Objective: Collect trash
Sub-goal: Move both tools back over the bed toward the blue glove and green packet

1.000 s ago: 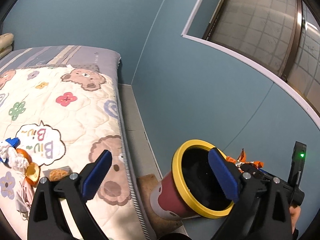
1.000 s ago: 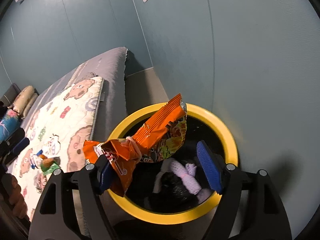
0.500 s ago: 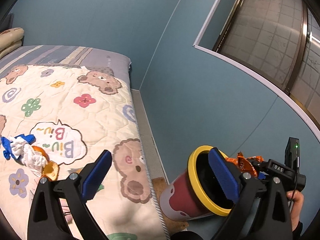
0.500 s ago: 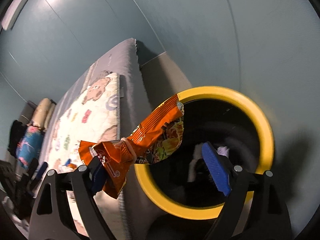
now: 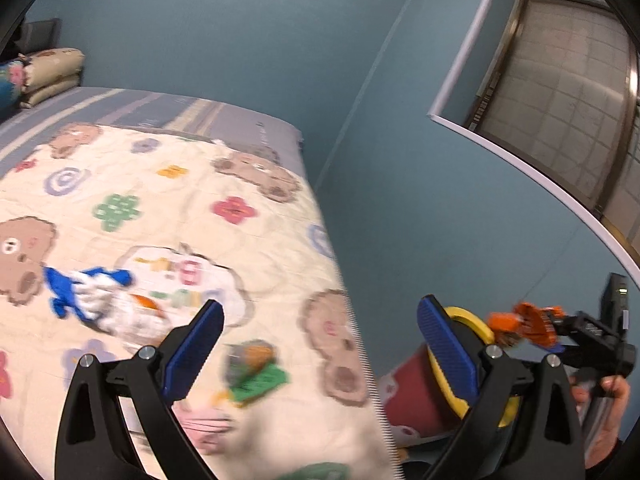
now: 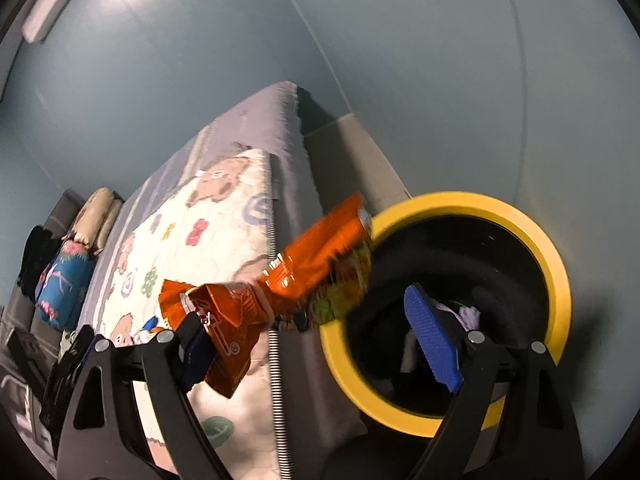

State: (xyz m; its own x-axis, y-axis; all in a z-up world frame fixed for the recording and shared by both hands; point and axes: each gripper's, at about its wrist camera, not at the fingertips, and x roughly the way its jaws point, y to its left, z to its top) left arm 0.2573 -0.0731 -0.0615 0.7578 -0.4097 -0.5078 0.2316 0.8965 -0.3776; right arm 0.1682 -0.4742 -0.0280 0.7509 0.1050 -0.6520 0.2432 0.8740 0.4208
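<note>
A red bin with a yellow rim (image 6: pixel 520 224) stands on the floor by the bed; it also shows in the left wrist view (image 5: pixel 468 316). My right gripper (image 6: pixel 320 340) is open, and an orange snack wrapper (image 6: pixel 280 284) rests against its left finger, reaching to the bin's rim. Several scraps lie inside the bin (image 6: pixel 468 316). My left gripper (image 5: pixel 320 348) is open and empty above the quilt. On the quilt lie a blue and white scrap (image 5: pixel 88 292) and a green and orange wrapper (image 5: pixel 256 368).
The bed (image 5: pixel 160 200) with a bear-print quilt fills the left. Folded bedding (image 5: pixel 48 76) lies at its far end. A blue wall (image 5: pixel 400 200) runs close on the right, with a window (image 5: pixel 560 80) above. A narrow strip of floor (image 6: pixel 352 160) lies between bed and wall.
My left gripper has swung left over the bed, bringing the scraps on the quilt nearer the centre. My right gripper has shifted left, so the bin now sits to the right with the wrapper at its rim.
</note>
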